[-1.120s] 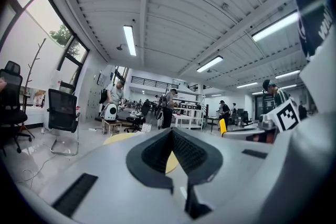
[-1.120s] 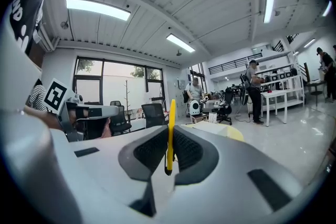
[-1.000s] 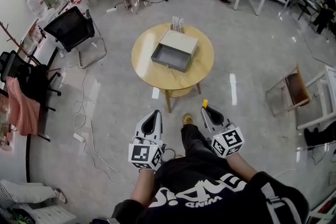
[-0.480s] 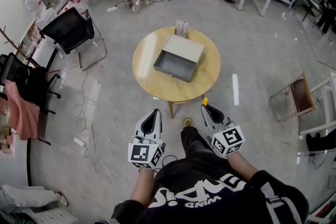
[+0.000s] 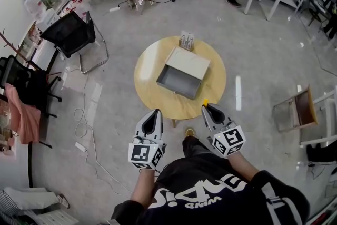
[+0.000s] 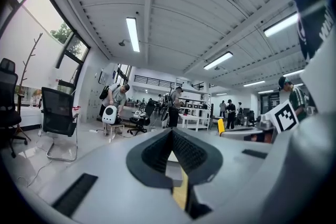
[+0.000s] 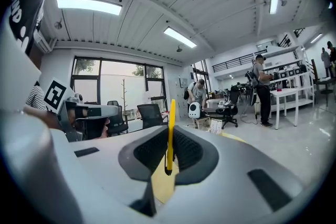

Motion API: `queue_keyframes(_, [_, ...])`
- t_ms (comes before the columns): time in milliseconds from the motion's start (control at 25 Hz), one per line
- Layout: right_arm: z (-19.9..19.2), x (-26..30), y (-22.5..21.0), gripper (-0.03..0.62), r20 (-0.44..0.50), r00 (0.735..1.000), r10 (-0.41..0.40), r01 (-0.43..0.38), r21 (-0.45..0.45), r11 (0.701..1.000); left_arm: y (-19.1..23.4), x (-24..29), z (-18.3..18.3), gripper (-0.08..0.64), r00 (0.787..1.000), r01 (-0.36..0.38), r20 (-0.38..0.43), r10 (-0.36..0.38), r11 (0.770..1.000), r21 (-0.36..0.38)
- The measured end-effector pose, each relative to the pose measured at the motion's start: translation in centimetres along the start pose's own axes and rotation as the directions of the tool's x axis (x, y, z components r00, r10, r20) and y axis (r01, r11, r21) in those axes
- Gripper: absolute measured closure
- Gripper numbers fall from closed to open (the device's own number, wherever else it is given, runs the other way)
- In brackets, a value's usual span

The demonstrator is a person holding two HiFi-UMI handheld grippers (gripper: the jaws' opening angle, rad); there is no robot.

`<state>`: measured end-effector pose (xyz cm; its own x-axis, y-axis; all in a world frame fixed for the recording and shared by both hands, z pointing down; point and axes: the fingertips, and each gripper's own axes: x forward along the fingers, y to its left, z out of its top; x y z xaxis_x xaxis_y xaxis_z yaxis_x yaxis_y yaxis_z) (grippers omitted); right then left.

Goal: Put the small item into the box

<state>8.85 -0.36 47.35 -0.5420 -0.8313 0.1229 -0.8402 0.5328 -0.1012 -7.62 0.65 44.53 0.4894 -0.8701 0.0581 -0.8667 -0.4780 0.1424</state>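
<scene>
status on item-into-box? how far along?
Pickup looks done: the right gripper is shut on the thin yellow item. In hand: carrying it; the open grey box lies ahead on the round table. Left to do: placing the item in the box, which looks empty. The left gripper is shut on nothing.

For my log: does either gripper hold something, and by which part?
The right gripper clamps a thin yellow strip by its lower part; the top end sticks out past the jaws. The left gripper holds nothing.

Matt wooden table (image 5: 150, 81), smooth grey box (image 5: 188, 62), glossy floor (image 5: 263, 34)
</scene>
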Motion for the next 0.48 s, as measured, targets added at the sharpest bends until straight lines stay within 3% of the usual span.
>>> queue_keyframes(480, [3.3, 8.0, -6.5, 0.566, -0.015, 0.997, 0.079, -0.08, -0.032, 0.996, 2.7, 9.4, 2.3, 0.551, 0.999, -0.046, 0.025, 0.047, 0.999, -0.014])
